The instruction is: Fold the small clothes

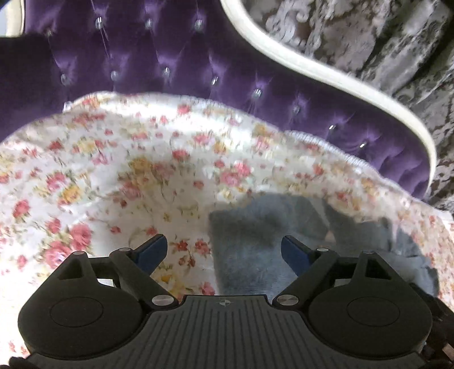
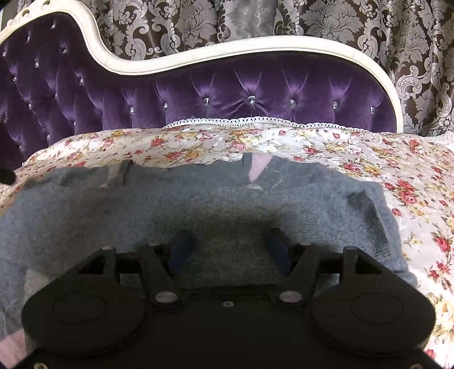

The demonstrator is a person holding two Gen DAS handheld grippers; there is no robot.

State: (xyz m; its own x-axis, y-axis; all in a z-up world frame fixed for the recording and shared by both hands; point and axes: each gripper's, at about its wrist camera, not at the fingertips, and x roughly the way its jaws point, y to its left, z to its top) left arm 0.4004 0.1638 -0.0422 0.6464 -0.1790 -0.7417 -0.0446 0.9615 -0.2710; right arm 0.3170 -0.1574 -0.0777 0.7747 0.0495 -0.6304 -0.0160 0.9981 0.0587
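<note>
A small grey knit sweater (image 2: 227,195) with a pink inner neck lies spread on the floral cover (image 2: 411,176) of a sofa. My right gripper (image 2: 229,247) is open and hovers low over the sweater's near part, its blue pads on either side of the knit. In the left wrist view the sweater (image 1: 255,227) lies at the right, and my left gripper (image 1: 224,249) is open and empty above its left edge, one finger over the floral cover (image 1: 113,176). That view is blurred.
The purple tufted sofa back (image 2: 227,93) with a white frame (image 2: 198,58) rises behind the cover. Patterned grey and brown curtains (image 2: 283,20) hang behind it. The cover's lace edge (image 2: 255,120) runs along the sofa back.
</note>
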